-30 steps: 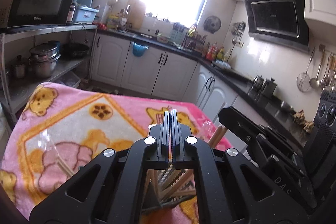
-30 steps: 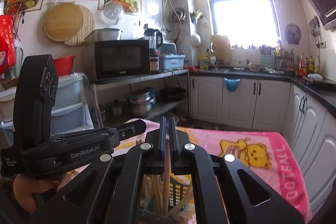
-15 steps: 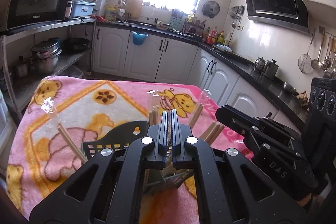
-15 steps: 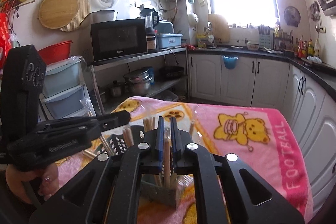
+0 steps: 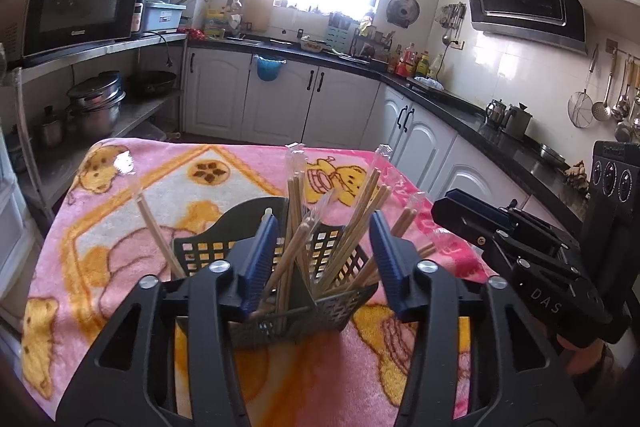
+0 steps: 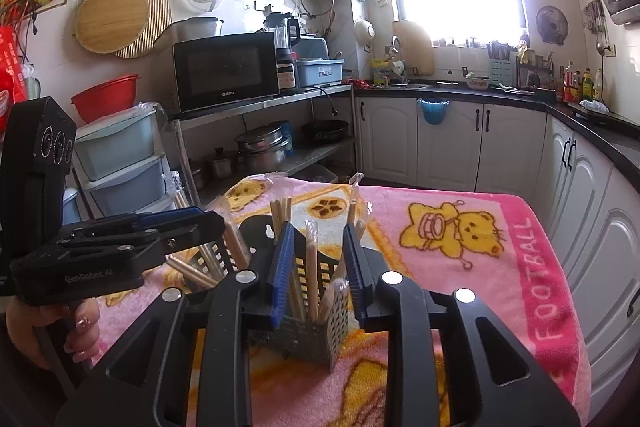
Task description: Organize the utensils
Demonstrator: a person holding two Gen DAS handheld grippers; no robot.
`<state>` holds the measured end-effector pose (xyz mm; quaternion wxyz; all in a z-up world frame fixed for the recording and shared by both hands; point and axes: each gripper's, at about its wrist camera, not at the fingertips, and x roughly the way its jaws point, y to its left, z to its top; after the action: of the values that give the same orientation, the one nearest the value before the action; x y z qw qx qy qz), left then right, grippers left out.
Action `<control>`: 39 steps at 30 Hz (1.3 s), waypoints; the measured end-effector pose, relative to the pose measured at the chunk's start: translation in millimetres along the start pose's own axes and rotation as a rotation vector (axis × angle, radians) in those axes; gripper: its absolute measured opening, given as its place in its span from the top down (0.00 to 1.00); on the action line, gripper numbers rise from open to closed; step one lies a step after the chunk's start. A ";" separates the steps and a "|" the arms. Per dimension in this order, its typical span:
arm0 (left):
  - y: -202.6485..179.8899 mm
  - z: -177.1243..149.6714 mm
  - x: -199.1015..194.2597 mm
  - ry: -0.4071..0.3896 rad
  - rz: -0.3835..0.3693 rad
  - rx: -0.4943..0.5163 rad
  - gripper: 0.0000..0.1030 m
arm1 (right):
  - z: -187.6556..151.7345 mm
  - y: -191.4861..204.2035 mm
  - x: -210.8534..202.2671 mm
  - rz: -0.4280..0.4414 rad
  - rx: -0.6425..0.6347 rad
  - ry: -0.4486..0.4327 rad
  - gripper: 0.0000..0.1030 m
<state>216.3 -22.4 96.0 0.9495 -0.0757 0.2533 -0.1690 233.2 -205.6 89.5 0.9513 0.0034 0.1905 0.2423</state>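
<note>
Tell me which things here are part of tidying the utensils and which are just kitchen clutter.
Job: wrapped chopsticks, black utensil basket, left gripper, right gripper.
Clutter: microwave, stacked pots, red basin, pink blanket.

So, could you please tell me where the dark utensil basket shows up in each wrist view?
Left wrist: the utensil basket sits low in the centre, framed by the open left gripper.
Right wrist: the basket sits low, slightly left of centre.
Shared landmark: the microwave on the shelf.
</note>
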 end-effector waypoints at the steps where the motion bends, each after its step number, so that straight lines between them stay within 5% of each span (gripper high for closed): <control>1: -0.1 -1.3 -3.4 -0.003 0.000 0.000 0.55 | -1.5 0.4 -3.0 -0.001 -0.001 0.000 0.72; 12: -10.4 -22.9 -29.6 -0.013 0.032 0.034 0.23 | -18.7 7.9 -24.1 -0.010 -0.031 0.008 0.47; 20: -7.7 -42.0 -31.6 0.017 0.055 0.021 0.10 | -37.0 11.4 -33.1 -0.028 -0.028 0.026 0.30; 39: 15.2 -88.1 -34.6 0.024 0.141 -0.077 0.10 | -78.6 18.5 -35.3 -0.046 -0.028 0.060 0.18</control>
<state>147.8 -0.9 32.5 0.9523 -0.0924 0.2756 -0.0926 167.5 -212.4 31.2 0.9505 -0.0214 0.2156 0.2229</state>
